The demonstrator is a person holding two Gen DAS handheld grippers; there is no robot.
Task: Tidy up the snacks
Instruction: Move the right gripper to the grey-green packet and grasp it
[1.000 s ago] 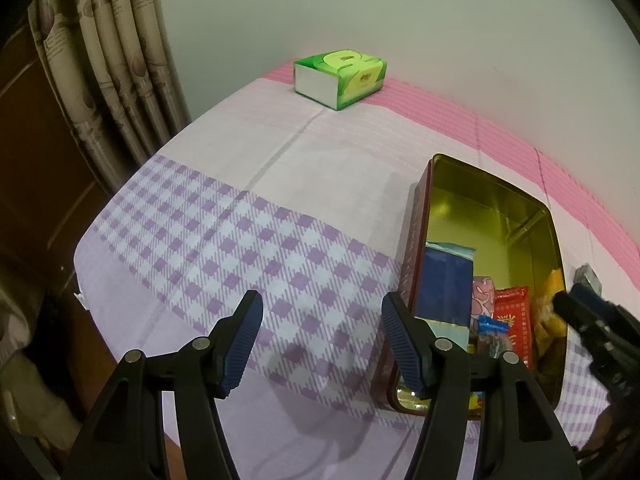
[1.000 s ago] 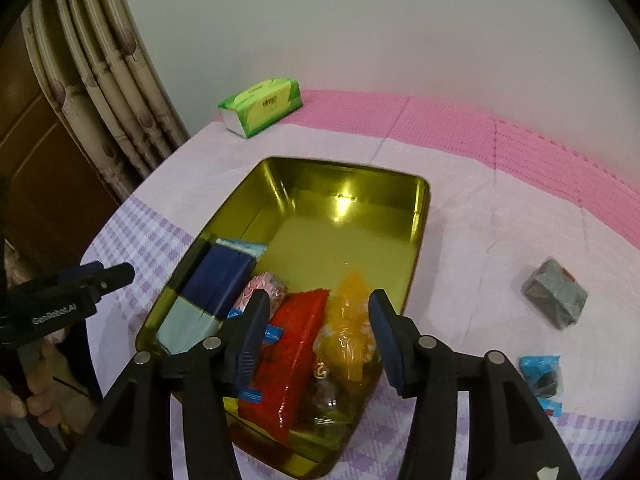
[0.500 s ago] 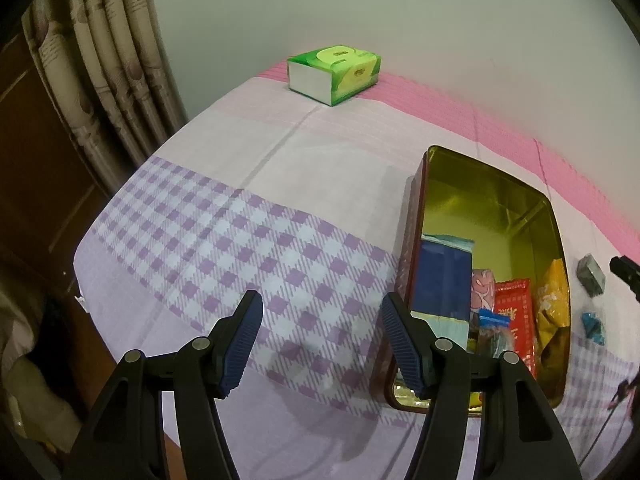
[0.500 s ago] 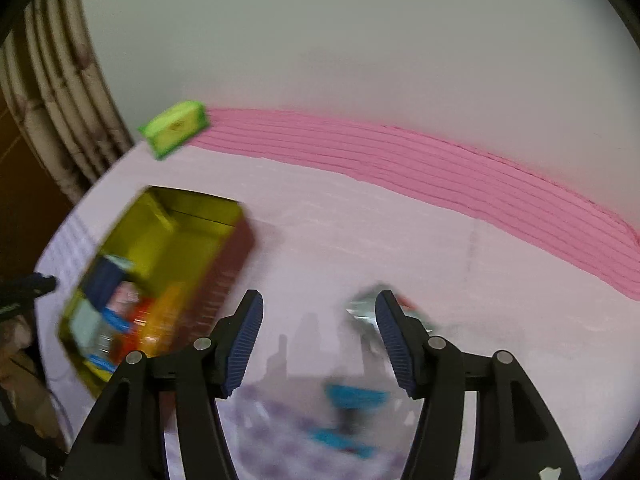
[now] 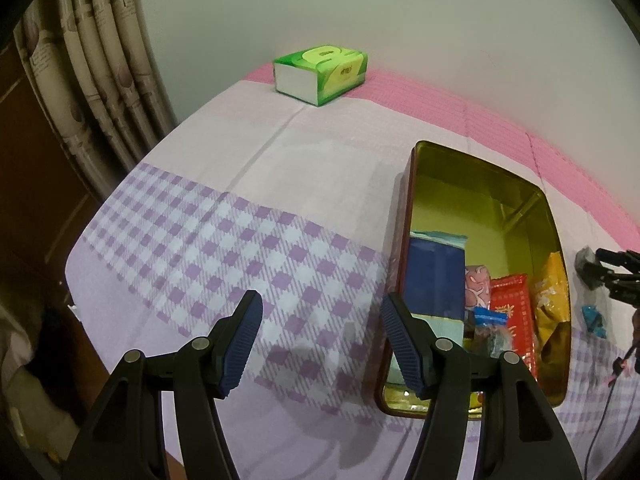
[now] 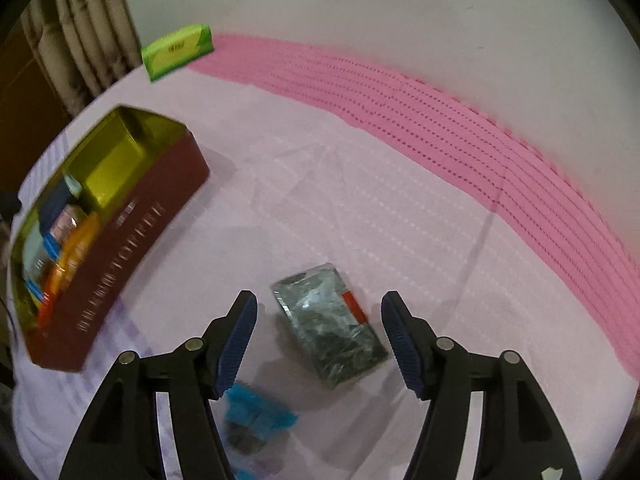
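Hovering over the pale cloth, the right gripper (image 6: pixel 319 338) has its blue ribbed jaws spread wide, nothing between the pads. A grey-green foil snack packet with a red label (image 6: pixel 330 330) lies flat on the cloth in the gap between the jaws, touching neither. A small blue-wrapped snack (image 6: pixel 256 424) lies just below it, partly hidden behind the left finger and blurred; its print is unreadable.

The left gripper (image 5: pixel 321 340) is likewise wide apart and empty, above the purple-and-white checked cloth (image 5: pixel 224 252), its right finger covering the near corner of the gold-lined rectangular tin with maroon sides (image 5: pixel 476 184). Inside the tin's near end: a dark blue box (image 5: pixel 434 276), a pink wrapped sweet (image 5: pixel 476 286), a red packet (image 5: pixel 512 312), an orange-yellow bag (image 5: pixel 554 292). Far end bare. Lettering on the tin's side is smeared, illegible. Across the tin, the right gripper is cut off at the left view's edge.

A green tissue box (image 5: pixel 320 74) sits well apart by the wall, near the folded curtain (image 5: pixel 96 60).
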